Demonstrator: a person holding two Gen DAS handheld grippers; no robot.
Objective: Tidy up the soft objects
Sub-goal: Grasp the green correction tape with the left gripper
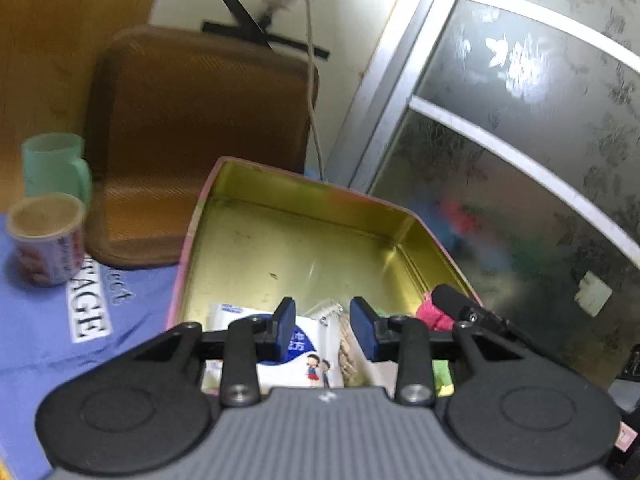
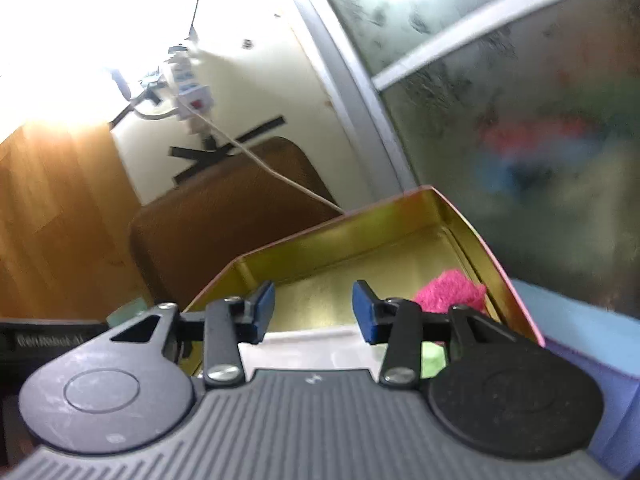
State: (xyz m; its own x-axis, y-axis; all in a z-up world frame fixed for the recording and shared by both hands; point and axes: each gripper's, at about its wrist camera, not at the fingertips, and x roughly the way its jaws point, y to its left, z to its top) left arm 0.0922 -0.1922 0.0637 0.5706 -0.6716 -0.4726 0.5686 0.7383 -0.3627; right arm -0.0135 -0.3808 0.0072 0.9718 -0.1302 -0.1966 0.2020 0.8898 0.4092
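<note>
A gold-lined tin box [image 1: 280, 240] with a pink outer rim lies open on a purple cloth. My left gripper [image 1: 322, 330] is open and empty above the box's near end, over a white tissue packet [image 1: 308, 356] and a clear snack packet [image 1: 346, 344]. A pink fluffy cloth [image 1: 430, 314] lies at the box's right side, with a light green soft piece [image 1: 442, 376] below it. My right gripper [image 2: 314, 310] is open and empty over the same box [image 2: 360, 248]. The pink cloth [image 2: 450, 290] is just right of it, beside the green piece [image 2: 432, 358] and a white packet [image 2: 304, 344].
A brown square tray [image 1: 200, 140] leans against the wall behind the box. A green mug [image 1: 56, 164] and a paper cup [image 1: 48, 236] stand at the left on the purple cloth [image 1: 60, 340]. A frosted glass door [image 1: 520, 140] is at the right. A white cable [image 1: 312, 100] hangs down.
</note>
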